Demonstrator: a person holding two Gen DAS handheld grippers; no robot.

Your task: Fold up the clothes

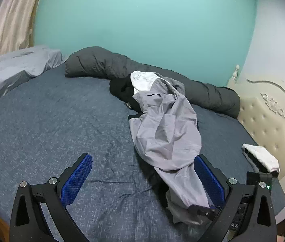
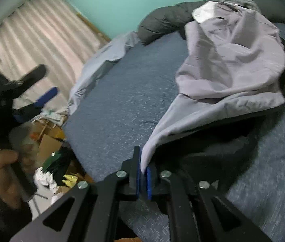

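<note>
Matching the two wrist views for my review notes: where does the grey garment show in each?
Left wrist: grey garment runs from centre to lower right, its end by the left tool's right finger.
Right wrist: garment fills upper right, a corner pinched in the right tool.
Shared landmark: dark rolled duvet behind it.

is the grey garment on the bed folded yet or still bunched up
Still bunched up: the grey garment lies crumpled in loose wrinkles across the blue bedsheet, one edge pinched in the shut right hand-held gripper.
</note>
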